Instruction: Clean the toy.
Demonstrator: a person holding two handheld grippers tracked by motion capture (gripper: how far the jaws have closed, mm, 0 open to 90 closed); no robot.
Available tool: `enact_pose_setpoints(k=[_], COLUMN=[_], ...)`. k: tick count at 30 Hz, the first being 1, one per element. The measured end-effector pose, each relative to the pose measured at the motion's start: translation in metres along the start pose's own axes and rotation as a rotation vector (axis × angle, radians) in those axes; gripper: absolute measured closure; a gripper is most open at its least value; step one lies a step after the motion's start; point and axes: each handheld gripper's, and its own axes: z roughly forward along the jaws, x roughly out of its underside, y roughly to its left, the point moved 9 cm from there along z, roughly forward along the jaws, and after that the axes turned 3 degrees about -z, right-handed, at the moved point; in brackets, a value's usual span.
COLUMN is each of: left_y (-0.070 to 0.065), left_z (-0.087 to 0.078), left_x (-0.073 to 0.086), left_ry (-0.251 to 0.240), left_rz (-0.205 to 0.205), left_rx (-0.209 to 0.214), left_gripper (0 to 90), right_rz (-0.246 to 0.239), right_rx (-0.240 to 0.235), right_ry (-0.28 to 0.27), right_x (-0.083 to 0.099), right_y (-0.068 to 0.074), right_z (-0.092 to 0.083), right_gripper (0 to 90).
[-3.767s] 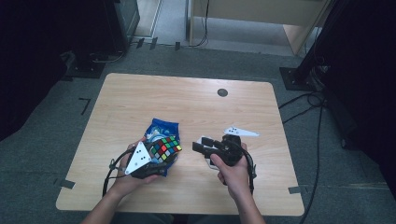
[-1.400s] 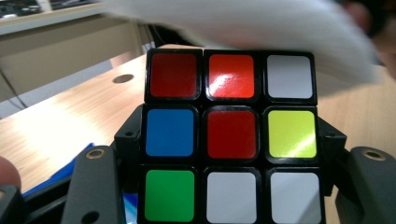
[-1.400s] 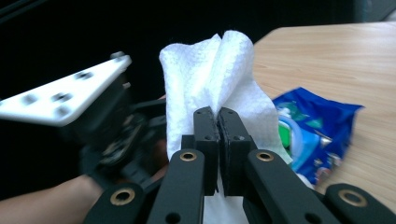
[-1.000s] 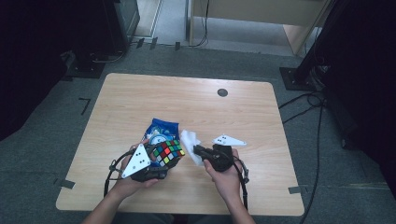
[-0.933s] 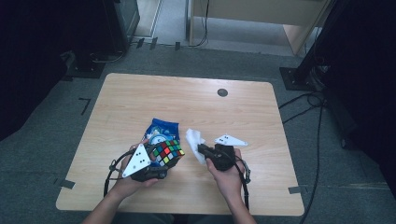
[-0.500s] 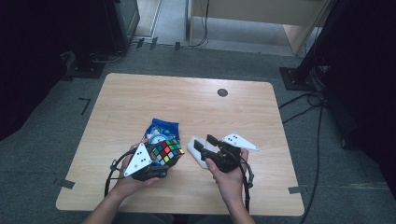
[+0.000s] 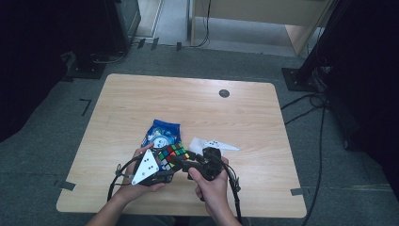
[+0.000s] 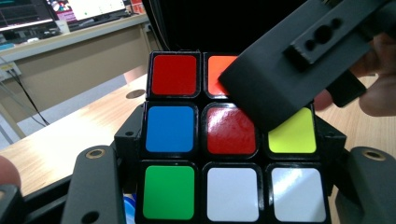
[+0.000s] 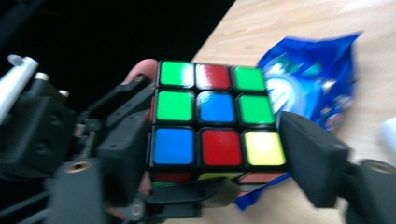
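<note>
The left gripper [image 7: 162, 172] holds a scrambled puzzle cube [image 7: 172, 154] just above the near middle of the desk [image 7: 141, 99]. In the left gripper view its two black jaws stand wide on either side of the cube [image 8: 201, 140], clamped on its flanks, and the face turned to that camera shows red and orange on top, blue, red and yellow across the middle, green and two whites at the bottom.

The right gripper [image 7: 181, 162] comes in from the cube's 3 o'clock side in the high view, held by the person's right hand [image 7: 211, 186]. Its jaws have just been opening and now stand well apart; in the right gripper view they straddle the cube [image 9: 217, 121], one at about 8 o'clock of the face and the other at about 4 o'clock, the cube between them but with no clear press on it. The picture is blurred there, so whether either jaw touches cannot be told. In the left gripper view one of these jaws crosses the upper right corner of the cube's face.

A blue snack bag [image 7: 162, 133] lies on the desk at 11 o'clock of the cube, just beside it. A crumpled white tissue [image 7: 200, 143] lies at 2 o'clock, near the right gripper.
</note>
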Motion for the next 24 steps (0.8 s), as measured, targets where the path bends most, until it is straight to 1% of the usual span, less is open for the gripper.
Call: enact_pose_setpoints(k=[2, 3, 4, 6, 7, 8, 9, 11, 12, 13, 14, 15, 16, 17, 18, 19, 20, 21, 22, 24], left_y=[0.000, 0.000, 0.000, -0.001, -0.001, -0.001, -0.001, 0.000, 0.000, 0.001, 0.001, 0.001, 0.002, 0.002, 0.003, 0.005, 0.006, 0.008, 0.009, 0.009], left_z=[0.000, 0.000, 0.000, 0.002, 0.002, 0.003, 0.003, 0.003, 0.003, 0.002, 0.002, 0.002, 0.002, 0.001, 0.001, 0.000, 0.000, -0.001, -0.001, -0.002], left_x=[0.001, 0.001, 0.001, 0.003, 0.003, 0.004, 0.004, 0.004, 0.004, 0.005, 0.005, 0.006, 0.009, 0.010, 0.012, 0.013, 0.014, 0.014, 0.013, 0.010], left_ry=[0.005, 0.005, 0.008, 0.024, 0.024, 0.032, 0.037, 0.040, 0.043, 0.048, 0.048, 0.053, 0.063, 0.066, 0.073, 0.075, 0.075, 0.073, 0.067, 0.060], left_rz=[-0.009, -0.009, -0.018, -0.034, -0.034, -0.036, -0.040, -0.043, -0.041, -0.033, -0.033, -0.025, -0.010, -0.004, 0.007, 0.013, 0.009, 0.010, 0.007, 0.013], left_rx=[0.015, 0.015, 0.020, 0.031, 0.031, 0.033, 0.034, 0.040, 0.042, 0.051, 0.051, 0.055, 0.062, 0.064, 0.060, 0.062, 0.061, 0.054, 0.049, 0.053], left_gripper=[33.9, 34.0, 34.0, 33.8, 33.7, 33.7, 33.6, 33.4, 33.4, 33.3, 33.3, 33.3, 33.5, 34.0, 34.2, 35.0, 34.6, 34.6, 34.2, 33.1], right_rz=[0.045, 0.045, 0.049, 0.028, 0.020, 0.020, 0.006, 0.004, -0.004, -0.019, -0.019, -0.026, -0.029, -0.042, -0.044, -0.050, -0.058, -0.058, -0.068, -0.078], right_rx=[-0.029, -0.029, -0.032, -0.010, 0.002, 0.002, 0.018, 0.021, 0.029, 0.051, 0.051, 0.056, 0.061, 0.070, 0.071, 0.067, 0.049, 0.049, 0.039, 0.013], right_ry=[0.013, 0.013, 0.012, 0.016, 0.020, 0.020, 0.016, 0.013, 0.011, -0.007, -0.007, -0.014, -0.022, -0.035, -0.038, -0.035, -0.019, -0.019, 0.007, 0.055], right_x=[0.001, 0.001, 0.000, 0.001, 0.001, 0.001, 0.000, -0.001, -0.002, -0.008, -0.008, -0.011, -0.015, -0.021, -0.023, -0.027, -0.031, -0.031, -0.031, -0.028], right_y=[-0.001, -0.001, -0.001, -0.003, -0.003, -0.003, -0.005, -0.005, -0.006, -0.009, -0.009, -0.010, -0.011, -0.013, -0.013, -0.014, -0.013, -0.013, -0.012, -0.009], right_z=[-0.001, -0.001, -0.001, -0.002, -0.002, -0.002, -0.003, -0.004, -0.006, -0.011, -0.011, -0.013, -0.017, -0.025, -0.027, -0.032, -0.039, -0.039, -0.041, -0.041], right_gripper=[34.0, 34.0, 34.5, 34.6, 34.6, 34.6, 34.6, 34.6, 34.6, 34.6, 34.6, 34.6, 34.6, 34.6, 34.6, 34.6, 34.6, 34.6, 34.6, 34.5])
